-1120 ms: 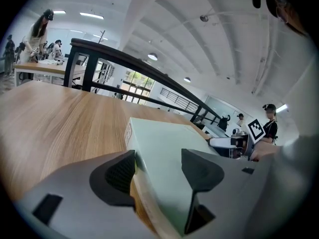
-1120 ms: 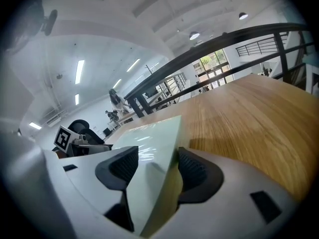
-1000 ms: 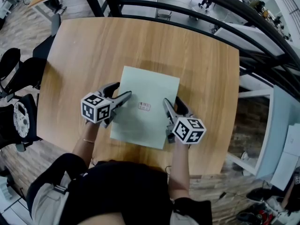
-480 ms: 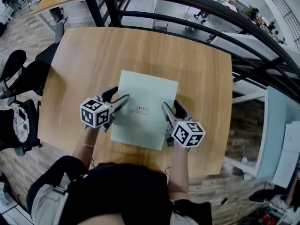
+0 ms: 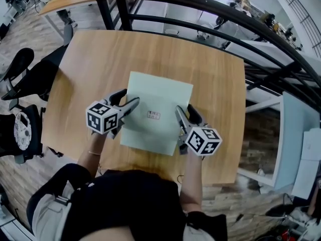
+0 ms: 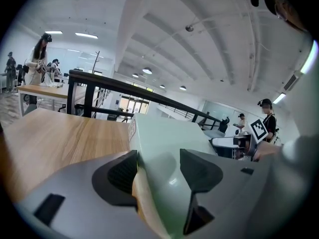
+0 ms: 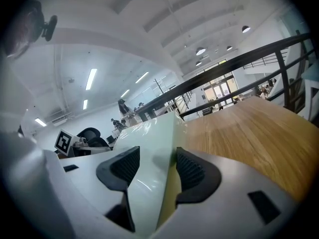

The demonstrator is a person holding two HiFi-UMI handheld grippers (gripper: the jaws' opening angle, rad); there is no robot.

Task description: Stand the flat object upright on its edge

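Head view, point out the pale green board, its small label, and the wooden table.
pale green board [image 5: 163, 92], head view, bare far half of its top face.
small label [image 5: 154, 115], head view, its middle.
wooden table [image 5: 95, 59], head view, bare far-left top.

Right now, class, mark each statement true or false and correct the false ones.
1. The left gripper and right gripper take opposite sides of the pale green box. True.
2. Both grippers are empty. False: their jaws have just been closing, each with a box edge between them.
3. A small label sits on the box's top. True.
4. The table is glass. False: it is wood.
5. The box stands upright on its edge. False: its broad face points up.
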